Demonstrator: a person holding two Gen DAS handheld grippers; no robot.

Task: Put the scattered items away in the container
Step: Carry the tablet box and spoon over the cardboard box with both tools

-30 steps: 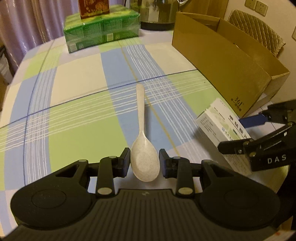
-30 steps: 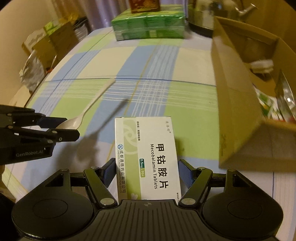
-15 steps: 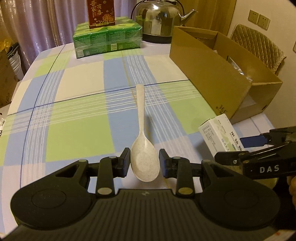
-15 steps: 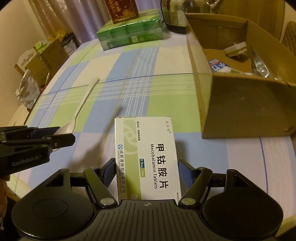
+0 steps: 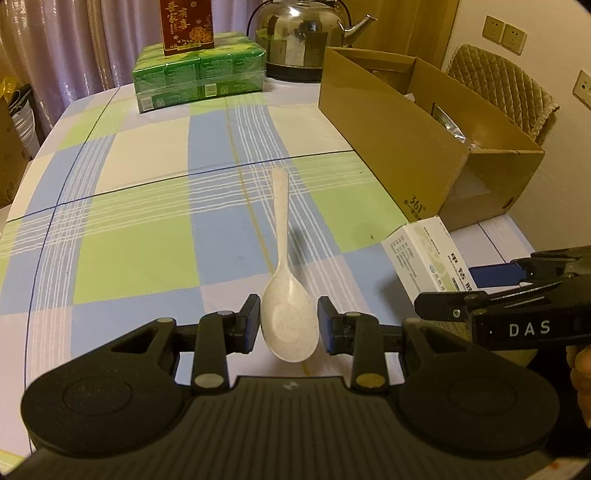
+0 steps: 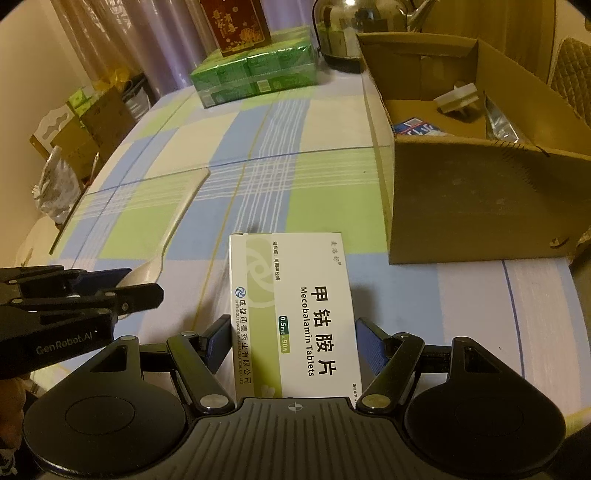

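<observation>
Both our grippers are clamped and have risen off the checked tablecloth (image 5: 140,254): left gripper (image 5: 289,320) on the speckled white plastic spoon (image 5: 286,295), right gripper (image 6: 291,341) on the white-green tablet box (image 6: 295,317). Next, we judge, comes the open brown cardboard box (image 6: 476,199).

Warm, dim yellowish indoor light tints both views. Fisheye distortion bends the edges of the checked blue, green and white cloth-covered counter (image 5: 147,236), and the corners go black. The polished steel kettle (image 5: 303,33) shows soft glare. The pale speckled plastic spoon (image 5: 288,317) casts a faint shadow on the cloth; the far background is slightly soft.
</observation>
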